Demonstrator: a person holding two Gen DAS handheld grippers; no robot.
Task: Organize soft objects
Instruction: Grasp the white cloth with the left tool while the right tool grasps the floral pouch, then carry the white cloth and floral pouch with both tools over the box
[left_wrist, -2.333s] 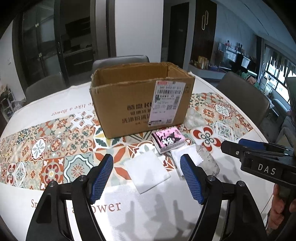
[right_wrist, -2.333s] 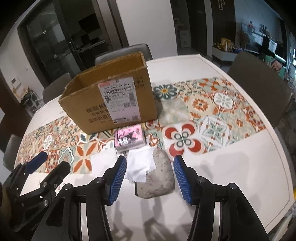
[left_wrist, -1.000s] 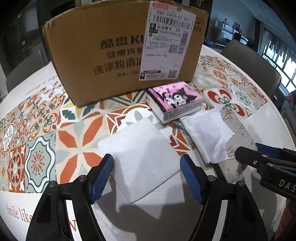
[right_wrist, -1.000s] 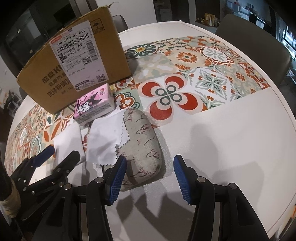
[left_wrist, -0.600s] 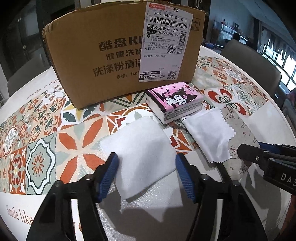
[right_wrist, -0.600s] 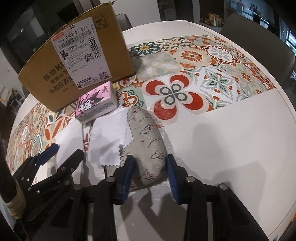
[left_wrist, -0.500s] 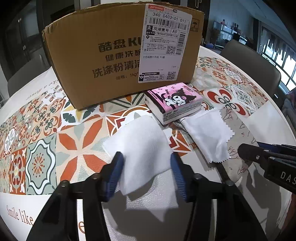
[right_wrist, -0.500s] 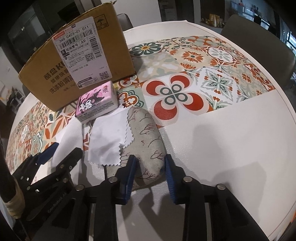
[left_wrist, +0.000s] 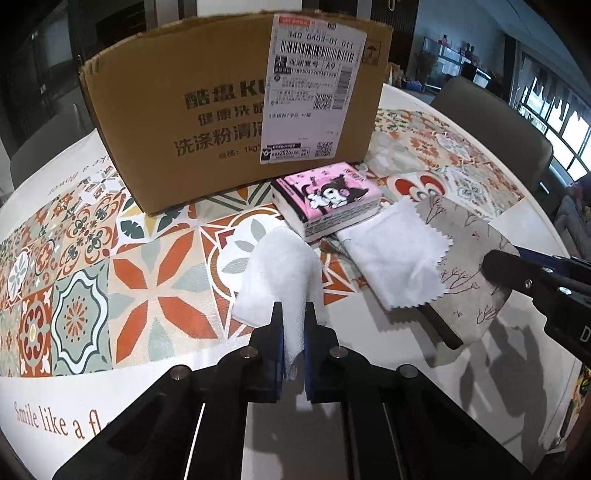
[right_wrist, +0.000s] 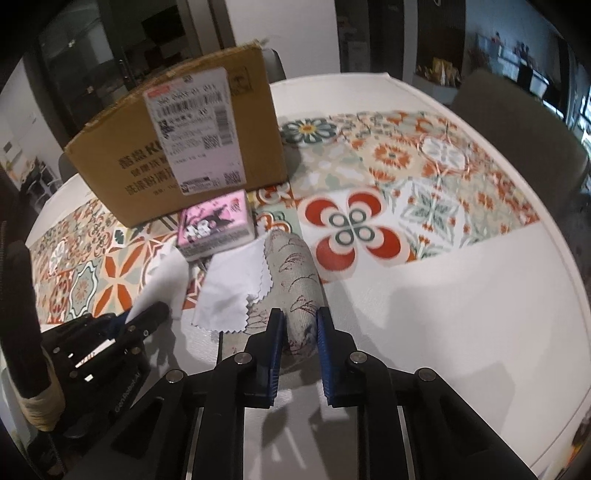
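Both claws now closed: left claw (left_wrist: 293, 328) on white pad (left_wrist: 277, 273), right claw (right_wrist: 300, 332) on pouch (right_wrist: 295, 277).

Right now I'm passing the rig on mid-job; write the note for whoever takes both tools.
Left tool: shut on the white pad, pinched into a fold.
Right tool: shut on the grey pouch.
The zigzag cloth drapes over the pouch's left edge; the pink tissue pack sits against the box.
Done: both grasps. Nothing seen in the box yet.
Left: likely box all four; watch the cloth slipping off.
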